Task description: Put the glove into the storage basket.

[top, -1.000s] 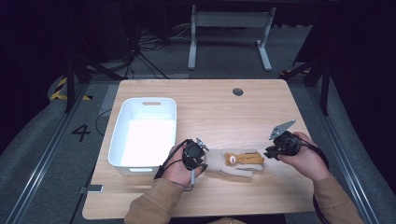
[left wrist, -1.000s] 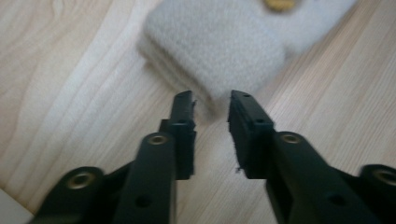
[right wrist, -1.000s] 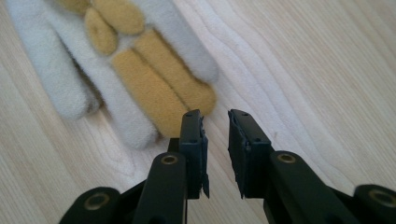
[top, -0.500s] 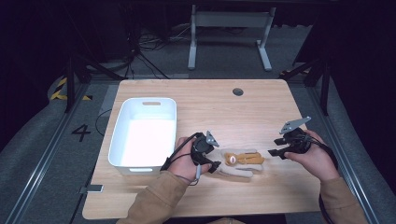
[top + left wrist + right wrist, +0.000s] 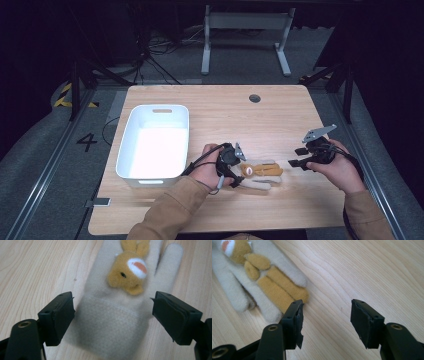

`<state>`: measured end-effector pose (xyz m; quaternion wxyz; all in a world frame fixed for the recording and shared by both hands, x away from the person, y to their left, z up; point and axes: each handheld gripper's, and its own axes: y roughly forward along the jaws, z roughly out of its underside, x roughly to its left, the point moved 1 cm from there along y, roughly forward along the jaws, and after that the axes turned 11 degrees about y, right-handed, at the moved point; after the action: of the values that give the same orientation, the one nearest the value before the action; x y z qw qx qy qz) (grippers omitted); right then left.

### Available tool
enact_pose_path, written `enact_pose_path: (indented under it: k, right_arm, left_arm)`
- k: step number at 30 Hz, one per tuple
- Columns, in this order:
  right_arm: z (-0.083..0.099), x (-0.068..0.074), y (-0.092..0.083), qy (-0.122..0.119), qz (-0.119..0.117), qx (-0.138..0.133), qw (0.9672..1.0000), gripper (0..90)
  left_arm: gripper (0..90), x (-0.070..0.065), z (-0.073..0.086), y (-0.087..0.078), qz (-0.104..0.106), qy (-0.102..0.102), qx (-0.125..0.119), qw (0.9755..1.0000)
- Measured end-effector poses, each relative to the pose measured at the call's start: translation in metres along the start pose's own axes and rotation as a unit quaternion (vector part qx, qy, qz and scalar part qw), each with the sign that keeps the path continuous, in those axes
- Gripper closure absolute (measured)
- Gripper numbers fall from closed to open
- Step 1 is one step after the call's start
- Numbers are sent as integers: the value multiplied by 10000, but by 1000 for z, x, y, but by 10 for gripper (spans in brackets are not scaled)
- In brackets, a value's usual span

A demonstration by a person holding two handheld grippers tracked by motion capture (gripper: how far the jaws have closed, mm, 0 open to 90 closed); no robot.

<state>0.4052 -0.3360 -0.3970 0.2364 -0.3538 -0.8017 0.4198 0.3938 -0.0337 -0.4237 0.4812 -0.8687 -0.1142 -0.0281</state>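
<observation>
Both grippers had just let go! The glove [image 5: 260, 172], cream with a tan bear sewn on, lay flat on the table [image 5: 220, 110] near the front edge, just right of the white bin [image 5: 155, 142]. The left gripper [image 5: 112, 315] had just been opening, jaws apart astride the cuff without pressing it. The right gripper [image 5: 325, 322] had opened too, over bare wood just beyond the fingertips. Laying-out looked finished; next, probably a fresh grip on the cuff to lift it binward.
</observation>
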Motion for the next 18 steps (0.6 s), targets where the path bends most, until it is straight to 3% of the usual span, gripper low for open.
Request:
enact_pose_path:
  k: [7, 13, 16, 18]
  right_arm:
    - [0, 2, 4, -37, -47, 27, 10000, 437]
    - [0, 4, 6, -93, -68, 43, 9999, 433]
    - [-1, 4, 7, -105, -84, 46, 9999, 430]
    - [-1, 5, 8, -132, -99, 64, 9998, 430]
  left_arm:
    - [159, 0, -1, 10, 163, 181, 138, 9996]
    - [151, -3, -1, 21, 157, 318, 316, 9989]
    - [145, -4, -2, 22, 166, 374, 349, 9986]
    - [153, -3, -3, 17, 206, 422, 220, 9987]
